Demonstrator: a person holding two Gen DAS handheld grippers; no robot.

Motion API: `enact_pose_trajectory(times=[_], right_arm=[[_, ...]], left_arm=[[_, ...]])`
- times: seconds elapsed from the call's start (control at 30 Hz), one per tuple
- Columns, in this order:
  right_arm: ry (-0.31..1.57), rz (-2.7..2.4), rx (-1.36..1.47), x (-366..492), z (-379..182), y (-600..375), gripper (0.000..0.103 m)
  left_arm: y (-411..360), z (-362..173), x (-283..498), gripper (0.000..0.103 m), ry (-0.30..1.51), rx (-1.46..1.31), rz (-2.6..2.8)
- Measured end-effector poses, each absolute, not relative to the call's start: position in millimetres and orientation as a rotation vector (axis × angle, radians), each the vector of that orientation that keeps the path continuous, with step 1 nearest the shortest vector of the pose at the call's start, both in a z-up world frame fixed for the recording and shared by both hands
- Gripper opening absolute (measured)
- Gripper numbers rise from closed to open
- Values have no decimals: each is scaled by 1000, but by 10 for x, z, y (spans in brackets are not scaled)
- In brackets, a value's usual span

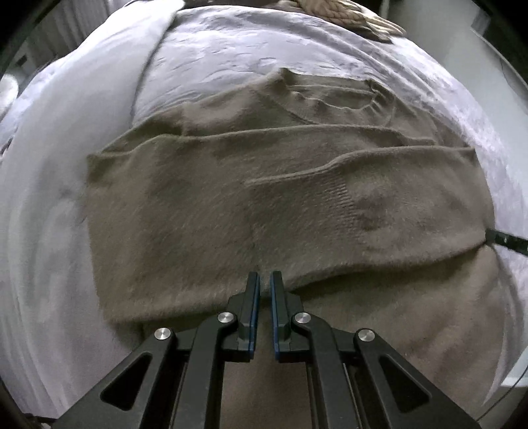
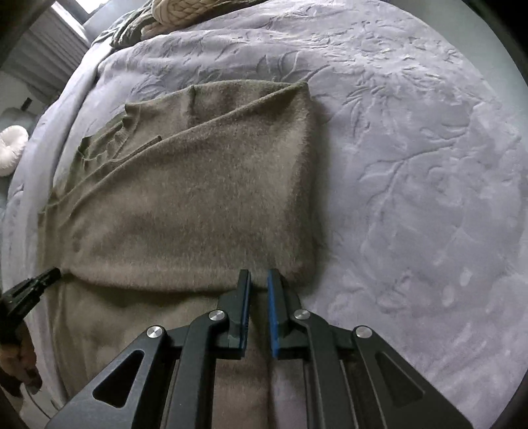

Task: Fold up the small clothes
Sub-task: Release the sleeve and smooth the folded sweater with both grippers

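Observation:
A fuzzy taupe sweater (image 1: 231, 211) lies on a lilac bedspread (image 1: 82, 198), sleeves folded across its body, neckline at the far side. Its near hem is doubled over into a raised fold. My left gripper (image 1: 265, 280) is nearly closed, pinching that folded hem edge near its left-middle. My right gripper (image 2: 259, 279) is nearly closed on the same folded edge near the sweater's right side (image 2: 198, 204). The left gripper's tip shows in the right wrist view (image 2: 46, 277); the right one's tip shows in the left wrist view (image 1: 505, 239).
The embossed bedspread (image 2: 412, 165) stretches wide to the right. A knitted cream and olive bundle (image 2: 171, 13) lies at the far end of the bed. A white round object (image 2: 11, 148) sits beyond the bed's left edge.

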State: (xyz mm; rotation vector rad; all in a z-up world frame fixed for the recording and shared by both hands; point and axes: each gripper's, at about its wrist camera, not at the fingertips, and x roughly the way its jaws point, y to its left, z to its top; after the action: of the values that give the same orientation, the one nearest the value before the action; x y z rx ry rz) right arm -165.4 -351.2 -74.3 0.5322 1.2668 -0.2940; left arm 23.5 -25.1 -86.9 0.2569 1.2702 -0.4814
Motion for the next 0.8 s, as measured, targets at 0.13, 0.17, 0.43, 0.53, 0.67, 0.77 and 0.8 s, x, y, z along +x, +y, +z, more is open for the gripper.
enact_pose_trajectory(times=[0.13,0.17,0.43,0.53,0.67,0.77,0.8], right_arm=[[1261,-308,558,-1709,-663,-3443,13],[1257,-307,564,-1719,-641,-3404,14],[1258,-244,584,-1591,-586,-2978,14],[1261,-209,594,-1559,-596,-2830,18],[1261,-193,605,-1538,-621,-2684,50],[1268,-179,603,-1526,-635,-2585,50],[1271,-173,604,-1521,-639,-2557,50]], left_arm=[[-134,-827,190,7,1271,230,-430],[-106,-811,172,7,1264,222,-416],[111,-865,41,7,1289,235,-351],[153,-873,0,7,1297,244,-340],[238,-908,-32,71,1320,237,-321],[338,-843,-62,102,1275,246,-274],[352,-858,-50,102,1279,245,-278]])
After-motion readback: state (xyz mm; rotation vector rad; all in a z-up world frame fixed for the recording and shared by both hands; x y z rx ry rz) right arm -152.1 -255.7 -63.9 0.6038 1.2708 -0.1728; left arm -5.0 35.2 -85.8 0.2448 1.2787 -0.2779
